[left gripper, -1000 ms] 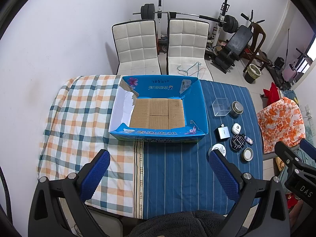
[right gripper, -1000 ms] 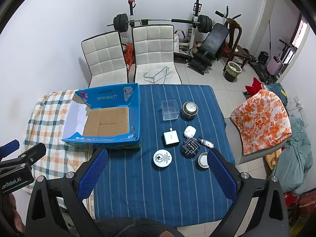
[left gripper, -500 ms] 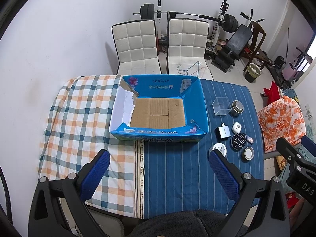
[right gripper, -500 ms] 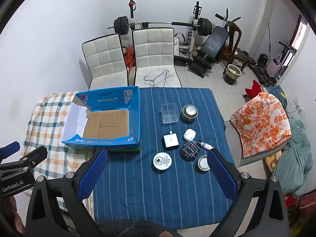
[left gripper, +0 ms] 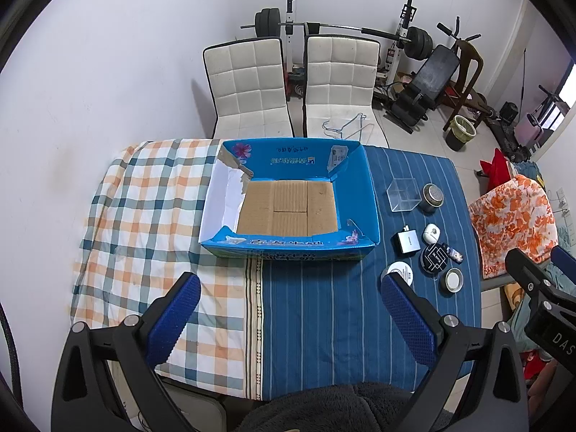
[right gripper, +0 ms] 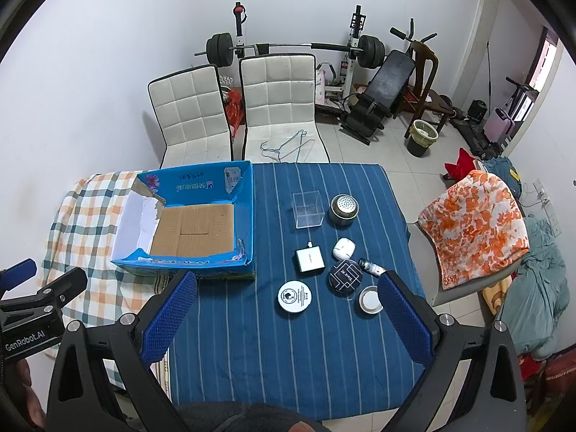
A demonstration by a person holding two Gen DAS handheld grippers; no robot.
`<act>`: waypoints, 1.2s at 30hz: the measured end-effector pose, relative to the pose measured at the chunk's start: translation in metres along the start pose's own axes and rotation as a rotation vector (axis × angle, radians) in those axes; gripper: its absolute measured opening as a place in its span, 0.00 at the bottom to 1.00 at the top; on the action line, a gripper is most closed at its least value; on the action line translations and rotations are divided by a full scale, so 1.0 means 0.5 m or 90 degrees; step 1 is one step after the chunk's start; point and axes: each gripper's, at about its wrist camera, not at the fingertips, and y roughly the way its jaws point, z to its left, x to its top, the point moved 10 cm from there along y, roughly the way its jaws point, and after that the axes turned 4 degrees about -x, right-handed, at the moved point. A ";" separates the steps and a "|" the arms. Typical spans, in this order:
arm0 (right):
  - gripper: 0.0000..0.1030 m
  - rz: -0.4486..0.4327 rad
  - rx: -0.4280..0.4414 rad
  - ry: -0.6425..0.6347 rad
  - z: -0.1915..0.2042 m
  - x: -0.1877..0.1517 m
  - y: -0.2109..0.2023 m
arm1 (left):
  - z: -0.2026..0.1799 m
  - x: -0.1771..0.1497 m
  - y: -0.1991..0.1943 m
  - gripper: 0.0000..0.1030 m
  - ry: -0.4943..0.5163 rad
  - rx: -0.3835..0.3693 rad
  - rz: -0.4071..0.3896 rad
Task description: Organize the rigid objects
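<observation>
1. Blue striped cloth (right gripper: pixel 295 352) covers the right part of the table, and a checked orange-and-teal cloth (left gripper: pixel 144 216) covers the left part; they meet below the near wall of the box.
2. Cardboard shows as the bare floor of the blue box (left gripper: pixel 363 187), which sits open across the seam of the two cloths, with nothing inside it.
3. Two white padded chairs (right gripper: pixel 277 93) stand beyond the far edge of the table, with a barbell rack against the wall behind them.
4. Left gripper (left gripper: pixel 289 318) hangs above the near edge of the table, its blue pads wide apart and holding nothing.
5. Right gripper (right gripper: pixel 288 318) hangs above the striped cloth — fingers spread wide, nothing between them.
6. Small rigid things lie in a cluster right of the box, all on the stripes:
   - clear cube (right gripper: pixel 307 209) at the far side, just beside the metal tin (right gripper: pixel 343 210);
   - white adapter (right gripper: pixel 309 260) and white case (right gripper: pixel 343 247) in the middle;
   - black patterned disc (right gripper: pixel 345 275), touching a small tube on its right;
   - white round compact (right gripper: pixel 295 296) and small round lid (right gripper: pixel 370 300) — nearest.
</observation>
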 end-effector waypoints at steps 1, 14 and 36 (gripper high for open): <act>0.99 0.000 0.000 0.001 0.000 -0.001 0.000 | -0.001 -0.003 0.000 1.00 0.001 0.000 0.000; 0.99 -0.005 -0.003 0.000 -0.001 0.007 -0.004 | -0.002 -0.001 0.000 1.00 0.003 0.001 -0.002; 0.99 0.020 0.011 0.020 -0.009 0.010 0.015 | 0.001 0.026 0.006 1.00 0.004 -0.005 0.003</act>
